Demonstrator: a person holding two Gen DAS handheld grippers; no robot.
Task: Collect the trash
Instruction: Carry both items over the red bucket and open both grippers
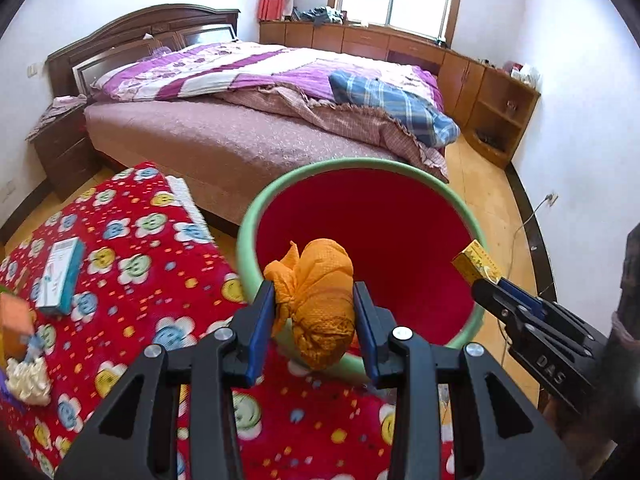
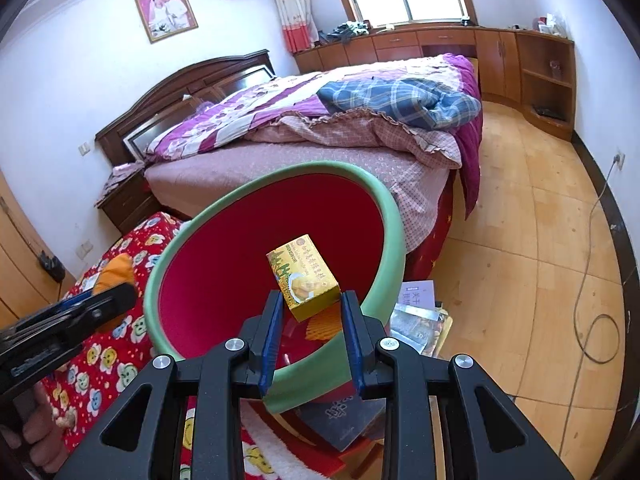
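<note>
Over the mouth of the green-rimmed bin (image 1: pixel 362 216), whose inside was deep red, both grippers met with their loads. From the left wrist view, the left gripper (image 1: pixel 315 300) had its blue pads closed against the two sides of a crumpled orange cloth bundle (image 1: pixel 320 300), which hung at the near rim of the bin, partly over the opening. To the right in the same view the right gripper (image 1: pixel 486 280) reached in from the side with a small yellow box (image 1: pixel 476 262) pinched at its tip, the box lying just at the bin's right rim. The right wrist view showed that grip more plainly: the yellow box (image 2: pixel 306 278), printed with a picture of food, sat tilted between the pads, clamped at its lower corner, and was held over the red interior of the bin (image 2: pixel 360 184). The left gripper (image 2: pixel 116 290) came in from the left edge there, the orange bundle (image 2: pixel 118 270) only partly seen behind its finger, just beside the bin's left rim. A hand (image 2: pixel 40 428) gripped that tool's handle at the lower left. The bin stood tipped toward the cameras, resting against a surface covered by a red blanket (image 1: pixel 132 248) patterned with smiling flowers. On that blanket lay a white and teal box (image 1: pixel 60 276), well apart from the bin. Behind everything stood a bed (image 1: pixel 248 92) with a purple quilt and a blue plaid cloth (image 1: pixel 396 104).
</note>
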